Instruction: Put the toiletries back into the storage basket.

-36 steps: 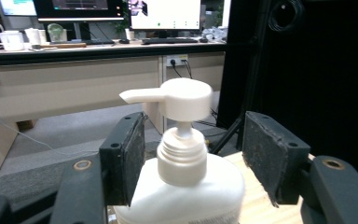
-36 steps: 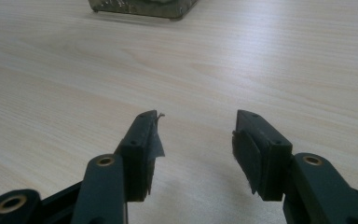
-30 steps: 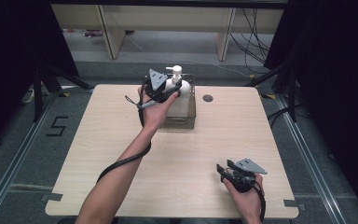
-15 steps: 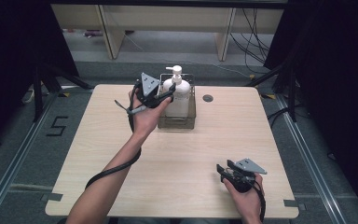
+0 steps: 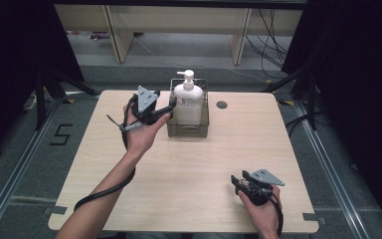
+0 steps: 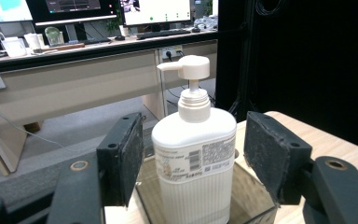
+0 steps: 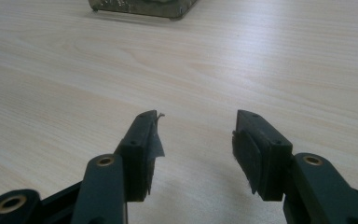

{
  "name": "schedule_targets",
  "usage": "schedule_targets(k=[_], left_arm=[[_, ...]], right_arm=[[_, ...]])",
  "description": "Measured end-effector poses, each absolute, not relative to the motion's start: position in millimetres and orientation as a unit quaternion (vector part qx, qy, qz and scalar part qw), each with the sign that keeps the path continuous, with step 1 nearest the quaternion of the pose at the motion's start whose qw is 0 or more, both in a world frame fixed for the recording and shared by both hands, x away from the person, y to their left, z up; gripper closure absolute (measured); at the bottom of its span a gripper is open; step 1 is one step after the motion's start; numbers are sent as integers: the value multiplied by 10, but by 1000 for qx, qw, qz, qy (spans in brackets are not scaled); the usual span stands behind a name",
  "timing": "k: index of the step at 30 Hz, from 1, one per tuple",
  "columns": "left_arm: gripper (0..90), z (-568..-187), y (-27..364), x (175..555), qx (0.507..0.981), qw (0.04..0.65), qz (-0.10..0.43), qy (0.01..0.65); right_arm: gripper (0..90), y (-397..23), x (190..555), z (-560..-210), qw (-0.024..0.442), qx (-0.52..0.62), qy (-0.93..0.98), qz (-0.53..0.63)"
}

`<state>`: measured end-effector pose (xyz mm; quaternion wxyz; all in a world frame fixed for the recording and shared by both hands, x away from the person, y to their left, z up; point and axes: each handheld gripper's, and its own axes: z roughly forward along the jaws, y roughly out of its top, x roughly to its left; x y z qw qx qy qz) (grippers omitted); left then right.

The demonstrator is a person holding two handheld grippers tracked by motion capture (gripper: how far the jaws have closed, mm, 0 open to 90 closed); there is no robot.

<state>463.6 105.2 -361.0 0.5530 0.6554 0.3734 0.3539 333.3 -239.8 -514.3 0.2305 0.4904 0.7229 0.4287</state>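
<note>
A white pump bottle (image 5: 189, 99) (image 6: 195, 154) stands upright inside a clear box (image 5: 188, 125) with a wire frame, at the back middle of the table. My left gripper (image 5: 169, 106) (image 6: 200, 161) is open just left of the box, its jaws wide apart and drawn back from the bottle with a gap on each side. Low over the front right of the table, my right gripper (image 5: 238, 182) (image 7: 195, 140) is open with only bare tabletop between its pads.
The light wooden table (image 5: 189, 164) has a small dark round hole (image 5: 222, 105) to the right of the box. In the right gripper view the box's base (image 7: 142, 8) lies far ahead. Dark stands and cables surround the table; desks with monitors (image 6: 74, 9) stand beyond.
My left gripper has pulled back leftward away from the pump bottle, leaving it standing in the box. The right gripper has stayed still.
</note>
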Motion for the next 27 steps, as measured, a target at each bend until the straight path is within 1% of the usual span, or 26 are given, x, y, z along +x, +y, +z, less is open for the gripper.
schedule_targets(k=[1,3,4,5,6,7,9,10,11,13,15,21,25,26,27], left_arm=[[368,-3619,1075,4619,655,554,353,372],[366,-3635,1132,4598,659,555,360,358],[365,-3653,1152,4561,658,553,352,371],[365,-3661,1194,4563,661,553,359,358],[364,-3678,1224,4549,660,554,358,359],[364,-3699,1249,4517,659,551,353,370],[364,-3724,1330,4511,663,551,360,356],[363,-3747,1361,4485,661,548,358,367],[363,-3763,1400,4488,664,549,362,356],[363,-3808,1459,4456,664,548,360,359],[362,-3855,1515,4426,663,547,361,361],[363,-4008,1652,4321,659,544,366,369],[364,-4160,1766,4217,654,542,369,378],[365,-4186,1783,4199,653,542,370,378],[365,-4210,1802,4182,653,540,371,378]], right_arm=[[503,-2380,3318,-5142,221,503,715,432],[504,-2382,3319,-5142,222,502,716,431],[503,-2358,3295,-5132,210,518,710,429],[504,-2378,3314,-5139,224,503,716,429],[503,-2393,3320,-5137,231,497,720,426],[504,-2392,3321,-5138,231,497,720,426],[504,-2388,3320,-5137,230,498,720,425],[503,-2389,3328,-5143,235,493,719,430],[504,-2388,3328,-5144,235,493,719,430],[504,-2388,3329,-5144,235,493,719,430],[503,-2380,3326,-5146,223,499,716,434],[503,-2391,3328,-5145,229,495,719,430],[503,-2374,3333,-5153,221,497,715,439],[503,-2384,3331,-5146,233,492,719,432],[503,-2386,3330,-5145,233,491,721,430]])
